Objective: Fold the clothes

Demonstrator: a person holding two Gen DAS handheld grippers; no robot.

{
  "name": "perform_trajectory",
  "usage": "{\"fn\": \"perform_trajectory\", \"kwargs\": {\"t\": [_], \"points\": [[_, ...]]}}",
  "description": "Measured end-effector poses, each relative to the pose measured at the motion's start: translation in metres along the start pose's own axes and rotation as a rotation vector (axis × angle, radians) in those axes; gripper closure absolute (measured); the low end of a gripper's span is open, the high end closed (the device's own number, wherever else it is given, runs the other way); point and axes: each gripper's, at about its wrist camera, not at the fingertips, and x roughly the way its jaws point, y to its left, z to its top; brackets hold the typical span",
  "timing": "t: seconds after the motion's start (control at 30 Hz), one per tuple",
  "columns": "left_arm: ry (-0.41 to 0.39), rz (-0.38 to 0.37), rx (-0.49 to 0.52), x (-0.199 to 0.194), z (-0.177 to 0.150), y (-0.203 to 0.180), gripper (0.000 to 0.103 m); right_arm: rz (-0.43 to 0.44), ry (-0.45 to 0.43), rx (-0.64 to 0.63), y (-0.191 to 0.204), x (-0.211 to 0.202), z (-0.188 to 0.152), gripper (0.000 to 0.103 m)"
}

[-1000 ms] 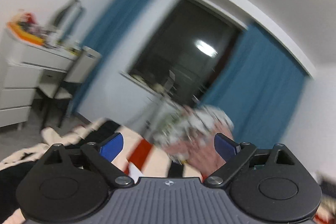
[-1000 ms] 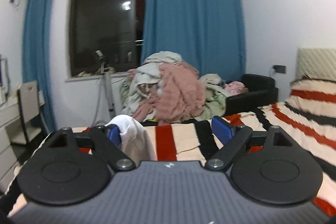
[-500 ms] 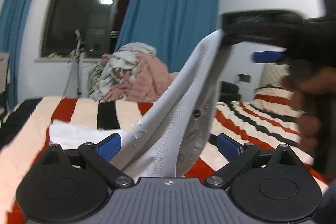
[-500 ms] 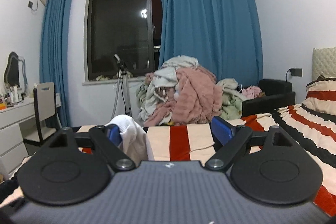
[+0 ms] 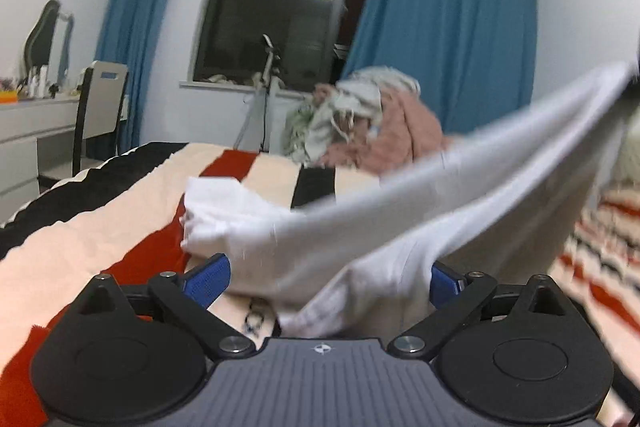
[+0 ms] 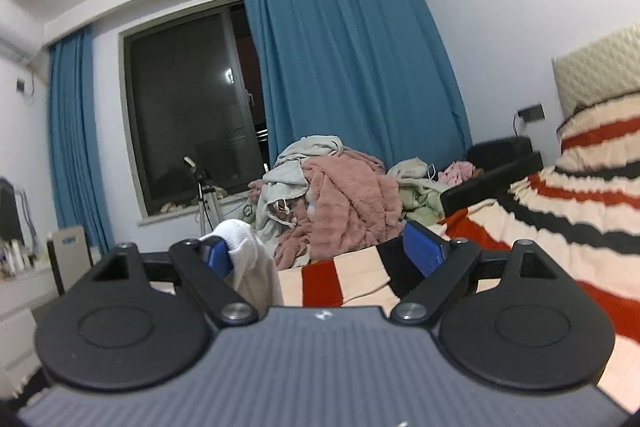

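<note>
A white garment (image 5: 360, 227) stretches from the striped bed up to the right edge of the left wrist view. Its lower folds lie between the wide-apart fingers of my left gripper (image 5: 324, 277), which is open. In the right wrist view a bunch of the same white cloth (image 6: 248, 259) hangs over the left blue pad (image 6: 218, 255) of my right gripper (image 6: 320, 251). The right gripper's jaws stand wide apart, and the cloth is draped on one finger, not pinched.
The bed has a red, black and cream striped blanket (image 5: 120, 227). A heap of pink and grey clothes (image 6: 332, 199) lies beyond the bed by the blue curtains (image 6: 352, 67). A white dresser and chair (image 5: 92, 115) stand at left. A black armchair (image 6: 500, 171) sits at right.
The left gripper swung from pointing up at the window down to the bed, and the white garment now lies between its fingers. The right gripper tilted and rose slightly, the cloth still on its finger.
</note>
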Motion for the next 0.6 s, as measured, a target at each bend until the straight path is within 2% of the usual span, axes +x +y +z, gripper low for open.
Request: {"fn": "perform_trajectory", "kwargs": {"t": [0.03,0.1,0.17,0.3,0.37,0.43,0.47,0.5,0.57,0.6], "points": [[0.023,0.008,0.031,0.003,-0.003,-0.004,0.004,-0.001,-0.012,0.002,-0.001,-0.003,0.001,0.016],[0.074,0.074,0.080,0.013,-0.011,-0.010,0.004,-0.012,-0.041,-0.022,0.001,-0.008,0.001,0.016],[0.100,0.139,0.082,0.030,-0.013,-0.010,0.003,-0.022,-0.064,-0.046,0.003,-0.011,0.002,0.016],[0.034,0.184,-0.037,0.028,-0.001,0.012,0.004,-0.033,-0.067,-0.084,0.008,-0.013,-0.001,0.015],[-0.032,0.191,-0.109,0.015,0.004,0.021,0.004,-0.044,-0.060,-0.117,0.013,-0.013,-0.004,0.016],[-0.122,0.234,-0.152,0.003,0.014,0.032,0.005,-0.069,-0.017,-0.154,0.016,-0.009,-0.010,0.016],[-0.177,0.270,-0.172,-0.006,0.019,0.037,0.005,-0.085,0.020,-0.170,0.016,-0.006,-0.014,0.016],[-0.252,0.337,-0.192,-0.018,0.023,0.043,0.011,-0.102,0.057,-0.175,0.014,-0.003,-0.016,0.016],[-0.394,0.470,-0.265,-0.041,0.035,0.058,0.010,-0.161,0.102,-0.149,0.008,-0.003,-0.017,0.017],[-0.415,0.476,-0.336,-0.048,0.043,0.072,0.009,-0.190,0.118,-0.128,0.005,-0.004,-0.015,0.018]]}}
